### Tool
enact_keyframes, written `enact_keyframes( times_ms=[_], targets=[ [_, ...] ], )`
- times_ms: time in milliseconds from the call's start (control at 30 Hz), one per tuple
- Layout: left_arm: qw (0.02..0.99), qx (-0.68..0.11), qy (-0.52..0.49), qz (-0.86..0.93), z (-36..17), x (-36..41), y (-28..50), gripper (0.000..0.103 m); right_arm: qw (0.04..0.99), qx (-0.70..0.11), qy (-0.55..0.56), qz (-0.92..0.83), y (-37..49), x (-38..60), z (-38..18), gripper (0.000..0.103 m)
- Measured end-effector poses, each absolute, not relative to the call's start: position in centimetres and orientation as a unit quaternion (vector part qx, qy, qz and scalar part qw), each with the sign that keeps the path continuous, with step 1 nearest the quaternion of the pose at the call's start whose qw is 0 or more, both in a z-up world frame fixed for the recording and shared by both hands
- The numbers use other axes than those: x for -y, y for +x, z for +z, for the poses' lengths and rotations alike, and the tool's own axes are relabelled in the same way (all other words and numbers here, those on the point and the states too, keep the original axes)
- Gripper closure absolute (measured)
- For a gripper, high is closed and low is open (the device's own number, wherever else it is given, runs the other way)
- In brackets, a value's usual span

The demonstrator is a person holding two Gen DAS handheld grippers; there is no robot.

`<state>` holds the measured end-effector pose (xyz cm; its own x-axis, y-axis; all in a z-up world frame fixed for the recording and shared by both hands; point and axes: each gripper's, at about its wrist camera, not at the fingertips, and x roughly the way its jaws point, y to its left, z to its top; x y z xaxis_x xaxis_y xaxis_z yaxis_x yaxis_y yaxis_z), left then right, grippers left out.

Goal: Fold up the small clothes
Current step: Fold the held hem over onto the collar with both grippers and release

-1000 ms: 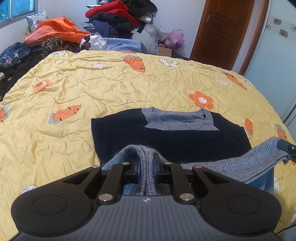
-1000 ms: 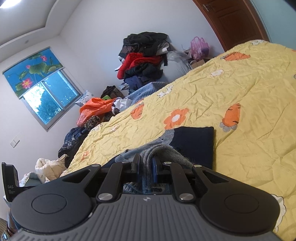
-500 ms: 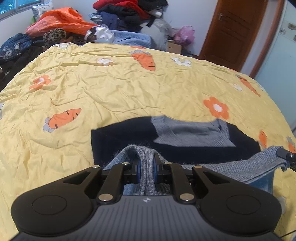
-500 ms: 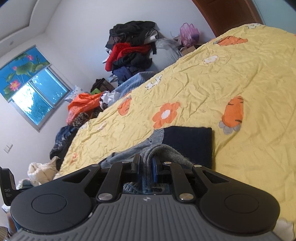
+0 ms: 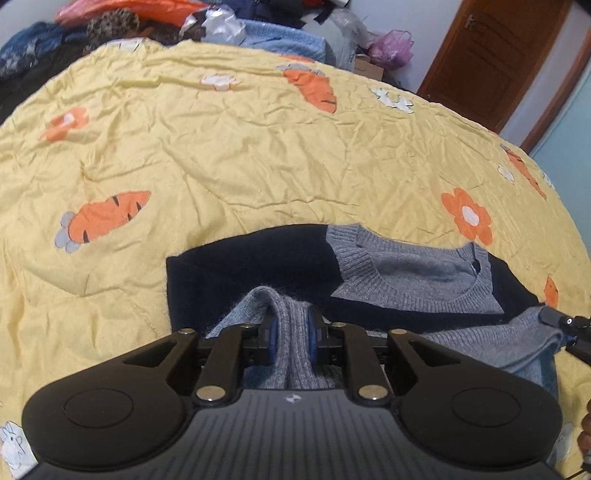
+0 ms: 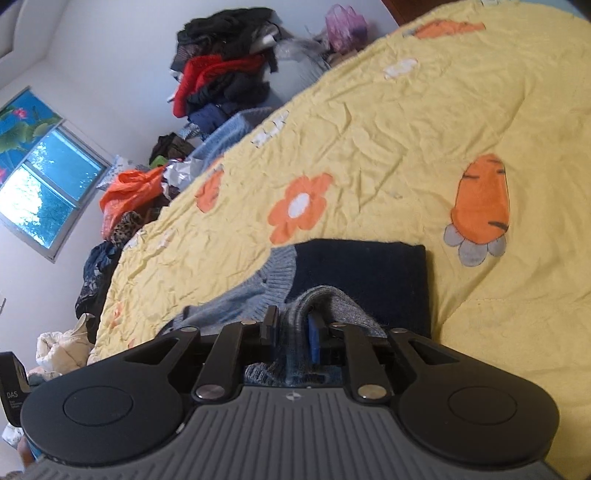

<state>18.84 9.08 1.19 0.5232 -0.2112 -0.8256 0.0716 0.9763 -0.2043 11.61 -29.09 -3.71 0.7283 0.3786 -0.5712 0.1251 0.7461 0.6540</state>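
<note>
A navy sweater (image 5: 240,273) with a grey ribbed collar (image 5: 406,273) lies flat on the yellow quilt (image 5: 258,147). Its grey hem (image 5: 480,339) is lifted and stretched between both grippers, folded up over the navy body. My left gripper (image 5: 292,328) pinches one hem corner; its jaws are opening, with the fabric still filling the gap. In the right wrist view my right gripper (image 6: 293,328) holds the other corner over the sweater (image 6: 362,273); its jaws are opening and the blue pad (image 6: 314,336) shows bare beside the loose fold. The right gripper's tip (image 5: 565,325) shows at the left view's edge.
The quilt (image 6: 406,129) with carrot and flower prints covers the bed. Piled clothes (image 6: 221,77) and bags (image 5: 147,11) line the far side. A wooden door (image 5: 491,55) stands at the far right, a window (image 6: 44,184) on the left wall.
Both grippers moved forward and down, carrying the grey hem further over the navy body toward the collar. The jaws of both stand slightly wider than before, the right more so.
</note>
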Motion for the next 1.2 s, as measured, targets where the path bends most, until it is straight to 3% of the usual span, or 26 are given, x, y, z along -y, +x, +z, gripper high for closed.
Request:
enact_keyframes(
  times_ms=[67,133,200,267,300,500,700,1000,1200],
  targets=[
    [0.86,-0.494,-0.094,-0.086,1.1,-9.7,19.4,0.085,0.857,-0.365,0.357,0.07,12.1,29.3,-4.1,0.07],
    [0.848,-0.504,-0.133,-0.089,1.1,-10.8,20.1,0.082,0.851,-0.368,0.369,0.067,12.5,29.7,-4.5,0.06],
    [0.839,-0.507,-0.175,-0.09,1.2,-12.2,20.5,0.071,0.847,-0.368,0.379,0.065,12.8,30.1,-4.9,0.057],
    [0.833,-0.505,-0.208,-0.083,1.3,-13.6,21.0,0.05,0.837,-0.37,0.398,0.066,13.0,30.6,-5.3,0.052],
    [0.832,-0.502,-0.224,-0.076,1.3,-14.3,21.2,0.049,0.831,-0.368,0.411,0.069,13.0,30.9,-5.5,0.05],
    [0.832,-0.484,-0.263,-0.057,2.0,-16.9,21.3,0.05,0.815,-0.363,0.447,0.07,13.6,31.9,-6.0,0.047],
    [0.866,-0.476,-0.134,-0.07,3.5,-16.1,18.9,0.049,0.816,-0.355,0.45,0.078,14.2,31.9,-5.3,0.031],
    [0.856,-0.484,-0.075,-0.167,3.0,-14.3,15.8,0.05,0.827,-0.367,0.416,0.094,13.6,30.3,-4.4,0.031],
    [0.848,-0.495,-0.05,-0.183,1.5,-13.4,15.4,0.08,0.836,-0.363,0.4,0.099,12.6,30.0,-3.9,0.031]
  ],
)
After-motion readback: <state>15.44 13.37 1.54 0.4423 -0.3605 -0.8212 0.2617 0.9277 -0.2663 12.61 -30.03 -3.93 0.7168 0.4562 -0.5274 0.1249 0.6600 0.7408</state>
